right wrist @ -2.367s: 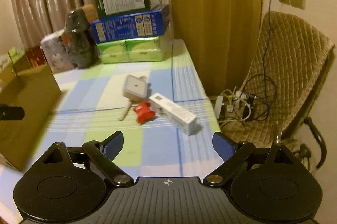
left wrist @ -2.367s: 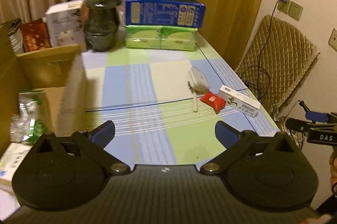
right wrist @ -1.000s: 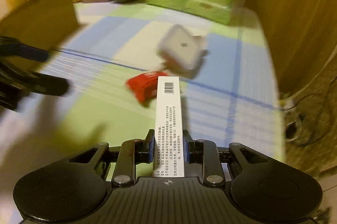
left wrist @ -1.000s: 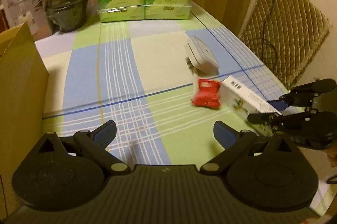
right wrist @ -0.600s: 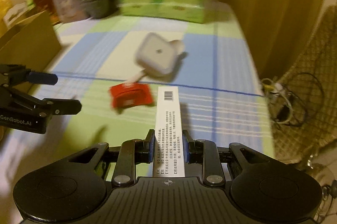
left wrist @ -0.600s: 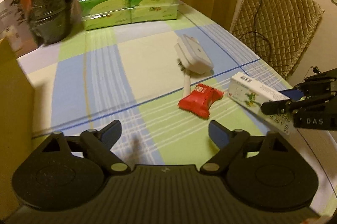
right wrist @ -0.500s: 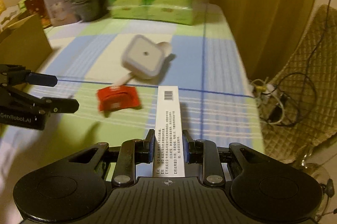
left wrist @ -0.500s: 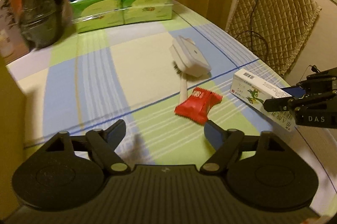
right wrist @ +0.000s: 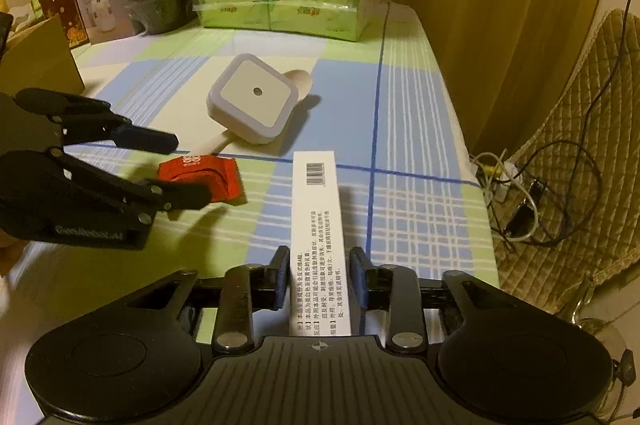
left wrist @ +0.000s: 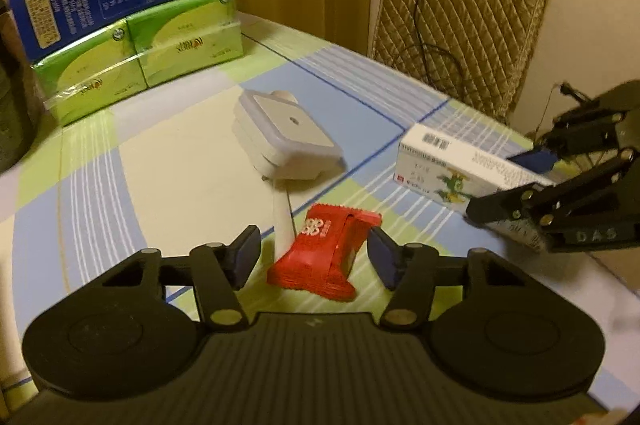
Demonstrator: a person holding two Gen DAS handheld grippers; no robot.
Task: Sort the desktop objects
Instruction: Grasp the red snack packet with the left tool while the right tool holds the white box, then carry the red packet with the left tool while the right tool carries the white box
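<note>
Tabletop point(right wrist: 416, 129): checked blue, green and cream cloth.
Cardboard box point(right wrist: 38, 59): at the left edge; its contents cannot be seen.
Right claw point(right wrist: 320, 279): clenched on the long white carton point(right wrist: 320, 225), held off the cloth near the right edge, long axis pointing to the far edge, barcode end forward.
Left claw point(left wrist: 314, 255): released, 2 fingers either side of the red packet point(left wrist: 326, 255), which lies flat.
White square device point(left wrist: 286, 141): beyond the packet, mid-tabletop.

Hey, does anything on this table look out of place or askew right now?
Only one oddity: the square white night light lies tilted on top of a pale spoon, not flat on the tablecloth. Nothing is spilled or visibly damaged.
</note>
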